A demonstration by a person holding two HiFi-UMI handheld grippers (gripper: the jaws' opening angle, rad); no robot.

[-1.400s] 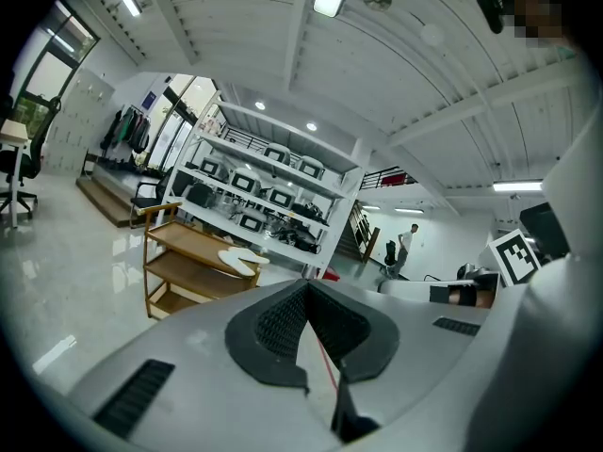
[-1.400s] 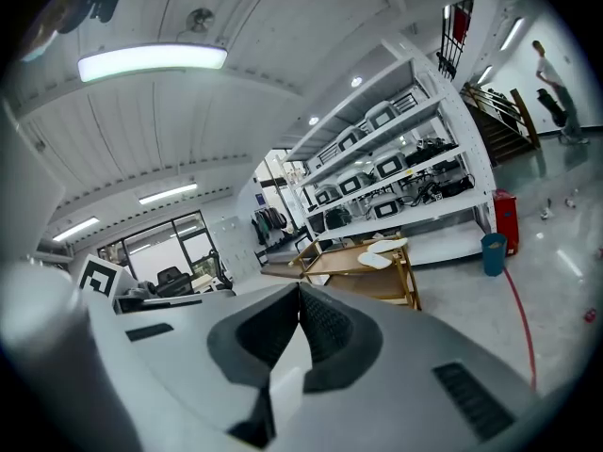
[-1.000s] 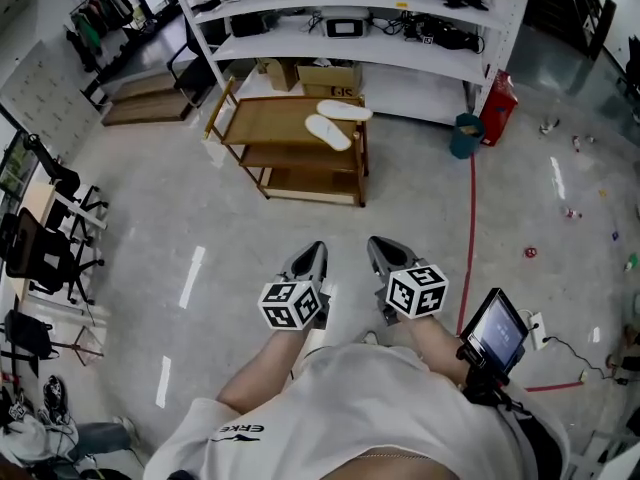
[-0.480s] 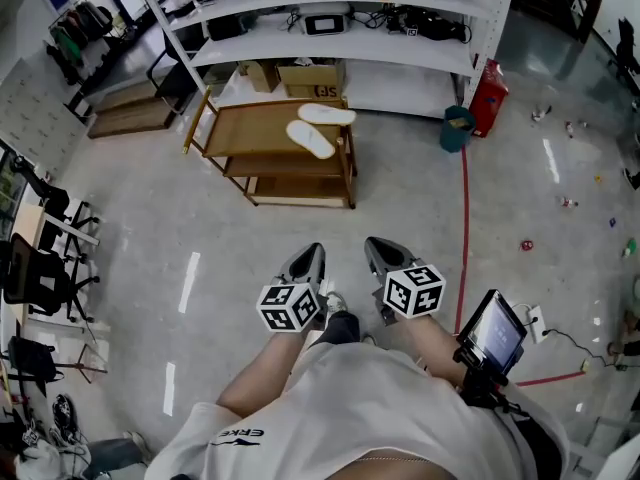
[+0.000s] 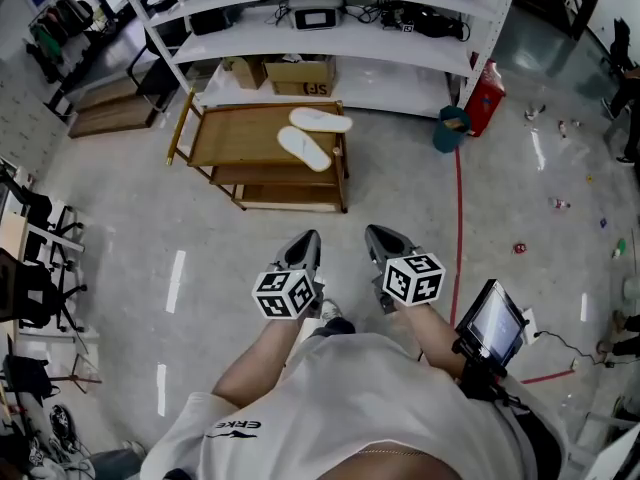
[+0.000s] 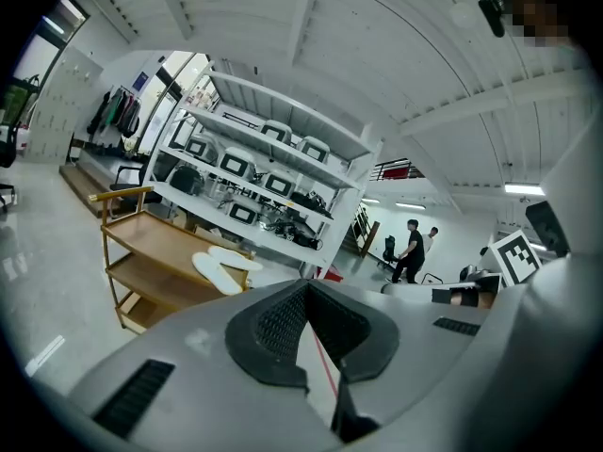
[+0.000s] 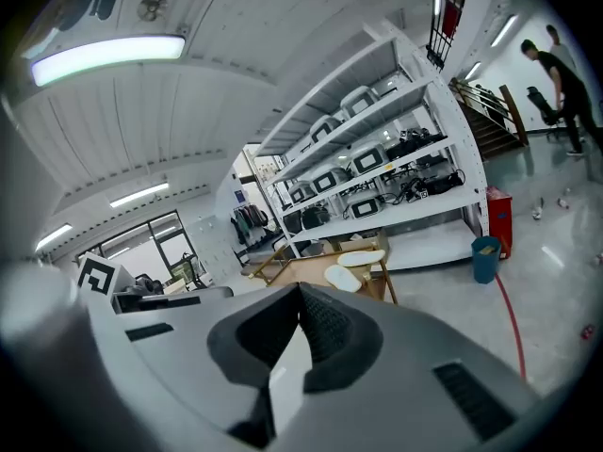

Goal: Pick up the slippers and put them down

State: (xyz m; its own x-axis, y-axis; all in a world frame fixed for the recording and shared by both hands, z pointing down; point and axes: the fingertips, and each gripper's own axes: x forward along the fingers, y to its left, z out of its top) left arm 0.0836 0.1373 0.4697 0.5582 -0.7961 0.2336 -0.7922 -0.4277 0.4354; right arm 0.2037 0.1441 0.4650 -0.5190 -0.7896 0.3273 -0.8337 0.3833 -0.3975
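Pinched empty, left tongs (image 5: 308, 239) and right tongs (image 5: 376, 235) face open floor (image 5: 400, 183) before slippers (image 5: 303, 149) at cart (image 5: 235, 136) edge.

Two white slippers (image 5: 311, 135) flat atop wooden rack (image 5: 215, 138), near right edge.

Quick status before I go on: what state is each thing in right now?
Left gripper: shut, empty.
Right gripper: shut, empty.
Cart: upright.
Slippers: lying on its top shelf, untouched.
Bin: upright, open-topped.
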